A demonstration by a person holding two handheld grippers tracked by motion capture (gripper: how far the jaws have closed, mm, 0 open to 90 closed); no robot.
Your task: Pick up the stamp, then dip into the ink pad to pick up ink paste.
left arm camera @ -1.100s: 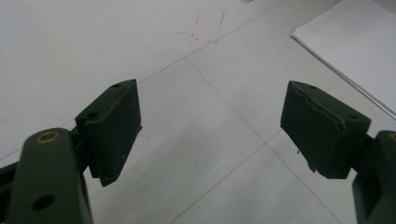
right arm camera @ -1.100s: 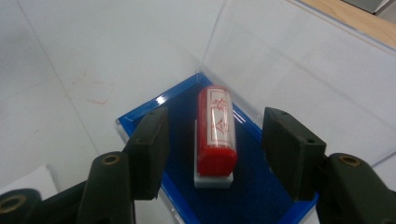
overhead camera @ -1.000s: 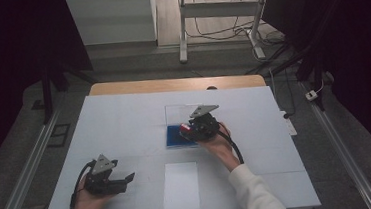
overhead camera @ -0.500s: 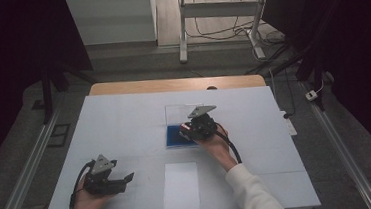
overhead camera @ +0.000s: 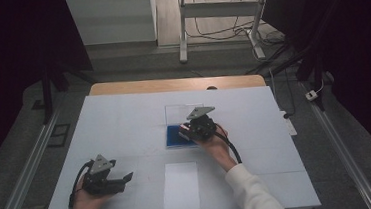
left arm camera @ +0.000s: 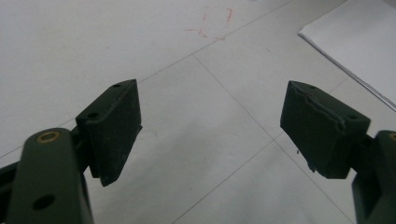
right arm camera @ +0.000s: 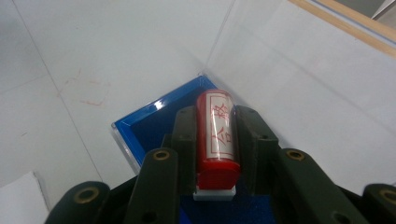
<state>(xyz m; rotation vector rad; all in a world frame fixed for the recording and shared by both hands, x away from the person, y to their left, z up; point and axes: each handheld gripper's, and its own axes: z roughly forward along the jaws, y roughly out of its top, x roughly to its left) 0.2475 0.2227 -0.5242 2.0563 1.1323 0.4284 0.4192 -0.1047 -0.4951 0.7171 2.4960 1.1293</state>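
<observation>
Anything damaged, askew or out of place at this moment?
One small thing: the pad on one jaw of the left gripper has a ragged, chipped edge. Otherwise nothing stands out; the right gripper squarely clamps the red stamp over the blue ink pad.

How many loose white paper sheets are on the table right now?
1: a white rectangular paper sheet lies at the table's near edge, between the two hands, short of the blue ink pad. None seems hidden.

The red stamp [right arm camera: 216, 140] in my right tongs [right arm camera: 215, 154], at the centre of the right gripper view, bears a white label with red characters that look like 合格. On the counter [left arm camera: 187, 140], at the upper middle of my left gripper view, are faint red marks I cannot read.
</observation>
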